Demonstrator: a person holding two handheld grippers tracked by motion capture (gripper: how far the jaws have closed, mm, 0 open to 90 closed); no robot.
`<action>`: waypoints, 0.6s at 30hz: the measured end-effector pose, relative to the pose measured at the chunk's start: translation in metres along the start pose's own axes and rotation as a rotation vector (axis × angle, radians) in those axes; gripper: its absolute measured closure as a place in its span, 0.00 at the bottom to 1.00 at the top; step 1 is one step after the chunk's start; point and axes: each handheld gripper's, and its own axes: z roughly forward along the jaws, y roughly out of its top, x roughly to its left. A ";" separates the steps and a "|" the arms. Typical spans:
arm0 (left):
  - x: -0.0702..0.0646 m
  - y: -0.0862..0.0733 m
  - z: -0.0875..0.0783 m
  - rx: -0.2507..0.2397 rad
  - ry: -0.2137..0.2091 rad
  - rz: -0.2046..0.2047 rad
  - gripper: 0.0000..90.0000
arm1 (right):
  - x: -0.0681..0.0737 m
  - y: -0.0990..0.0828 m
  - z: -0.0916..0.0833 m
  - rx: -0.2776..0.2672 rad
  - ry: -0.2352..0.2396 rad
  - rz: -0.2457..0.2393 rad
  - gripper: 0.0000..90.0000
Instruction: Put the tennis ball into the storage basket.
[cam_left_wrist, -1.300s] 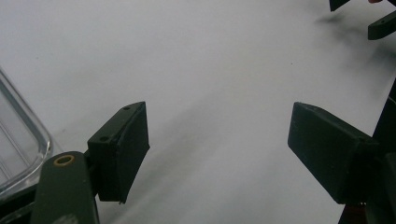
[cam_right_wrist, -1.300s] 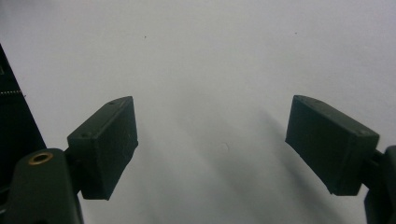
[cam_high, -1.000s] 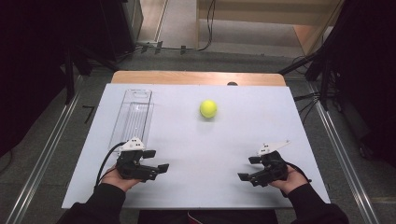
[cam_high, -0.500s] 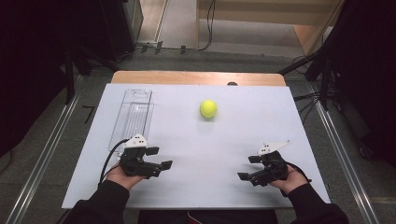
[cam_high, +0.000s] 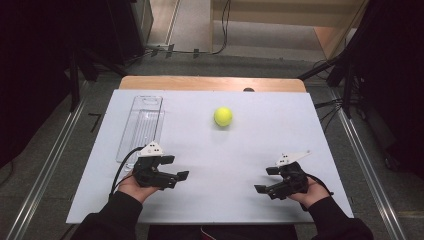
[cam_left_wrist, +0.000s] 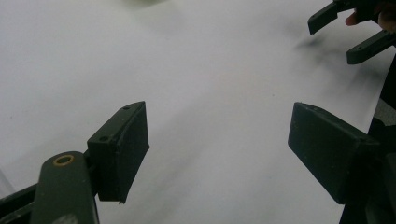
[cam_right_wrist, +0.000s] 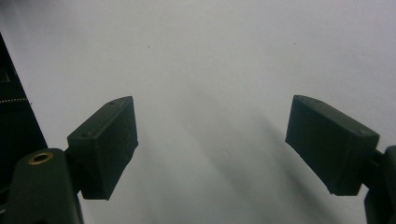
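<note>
Beyond both released claws, left (cam_high: 176, 167) and right (cam_high: 265, 180), lies the yellow ball (cam_high: 223, 116), well apart.

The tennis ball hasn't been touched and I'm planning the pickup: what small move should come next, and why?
Probably reach the left tool forward and inward toward the tennis ball. Its jaws stand apart with nothing between them, it points toward the table's middle, and the ball lies free on the white table, beside the clear plastic tray.
</note>
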 end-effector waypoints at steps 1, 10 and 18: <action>0.000 0.002 0.001 -0.002 -0.003 -0.006 0.23 | 0.000 0.000 0.000 0.000 0.000 -0.001 0.16; 0.001 0.009 0.006 0.009 -0.009 -0.011 0.23 | 0.000 0.000 0.000 -0.009 -0.002 -0.011 0.16; 0.003 0.014 0.013 0.009 -0.017 -0.008 0.23 | 0.000 0.000 -0.002 -0.044 0.011 -0.023 0.16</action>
